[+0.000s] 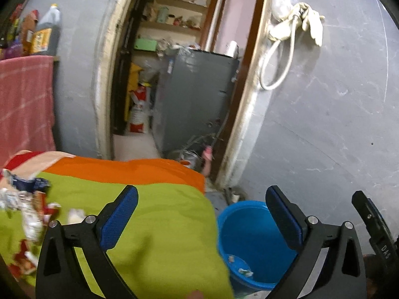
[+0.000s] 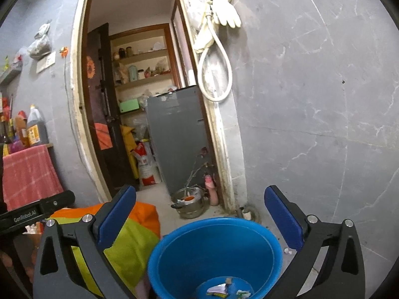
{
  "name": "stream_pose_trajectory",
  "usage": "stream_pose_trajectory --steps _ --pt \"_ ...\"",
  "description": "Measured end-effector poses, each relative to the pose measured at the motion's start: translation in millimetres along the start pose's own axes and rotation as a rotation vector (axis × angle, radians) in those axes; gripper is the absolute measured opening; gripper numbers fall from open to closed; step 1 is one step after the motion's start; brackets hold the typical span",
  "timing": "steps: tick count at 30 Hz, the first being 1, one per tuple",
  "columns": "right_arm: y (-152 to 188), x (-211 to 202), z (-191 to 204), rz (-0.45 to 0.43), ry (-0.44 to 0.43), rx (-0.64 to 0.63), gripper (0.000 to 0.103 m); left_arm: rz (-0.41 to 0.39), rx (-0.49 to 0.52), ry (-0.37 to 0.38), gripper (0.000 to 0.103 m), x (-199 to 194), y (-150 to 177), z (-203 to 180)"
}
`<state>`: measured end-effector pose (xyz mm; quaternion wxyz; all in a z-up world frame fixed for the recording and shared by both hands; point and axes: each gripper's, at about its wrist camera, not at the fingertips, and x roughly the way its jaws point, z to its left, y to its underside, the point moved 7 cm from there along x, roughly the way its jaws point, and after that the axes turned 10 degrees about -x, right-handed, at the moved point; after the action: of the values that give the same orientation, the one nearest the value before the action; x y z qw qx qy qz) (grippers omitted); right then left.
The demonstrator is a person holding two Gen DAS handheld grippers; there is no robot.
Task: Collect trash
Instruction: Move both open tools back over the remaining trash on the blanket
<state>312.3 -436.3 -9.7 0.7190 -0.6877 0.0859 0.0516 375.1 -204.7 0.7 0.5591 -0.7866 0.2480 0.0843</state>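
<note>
A blue bucket (image 2: 217, 254) stands on the floor by the grey wall, with a few scraps of trash (image 2: 219, 289) in its bottom; it also shows in the left wrist view (image 1: 249, 244). Crumpled wrappers and paper (image 1: 27, 214) lie on the green and orange cloth (image 1: 154, 224) at the left. My left gripper (image 1: 202, 216) is open and empty above the cloth's right edge. My right gripper (image 2: 199, 216) is open and empty above the bucket. A small white scrap (image 2: 288, 251) lies on the floor right of the bucket.
A doorway (image 2: 139, 99) opens ahead onto a grey cabinet (image 2: 179, 137) and shelves. A steel pot (image 2: 189, 203) and a pink bottle (image 2: 212, 189) stand on the floor at the threshold. A pink towel (image 1: 25, 104) hangs at the left under bottles (image 1: 45, 32).
</note>
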Motion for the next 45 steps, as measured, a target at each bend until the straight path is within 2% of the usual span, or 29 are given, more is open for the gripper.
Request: stream_pose_trajectory --steps 10,24,29,34,45 --pt "-20.4 -29.8 51.3 -0.050 -0.069 -0.038 0.103 -0.084 -0.003 -0.074 0.101 -62.7 -9.2 53.3" --pt "-11.2 -63.6 146.3 -0.031 -0.206 -0.097 0.103 -0.093 -0.051 -0.191 0.101 -137.4 -0.8 143.1" --pt "-2.1 -61.4 175.4 -0.006 -0.247 -0.121 0.103 -0.071 -0.068 -0.233 0.101 -156.7 13.6 177.6" --pt "12.4 -53.7 205.3 0.040 -0.299 -0.155 0.103 -0.014 -0.107 -0.259 0.101 -163.1 28.9 207.7" --pt "50.2 -23.8 239.1 0.179 -0.370 -0.240 0.103 0.130 -0.137 -0.225 0.101 -148.7 53.0 218.9"
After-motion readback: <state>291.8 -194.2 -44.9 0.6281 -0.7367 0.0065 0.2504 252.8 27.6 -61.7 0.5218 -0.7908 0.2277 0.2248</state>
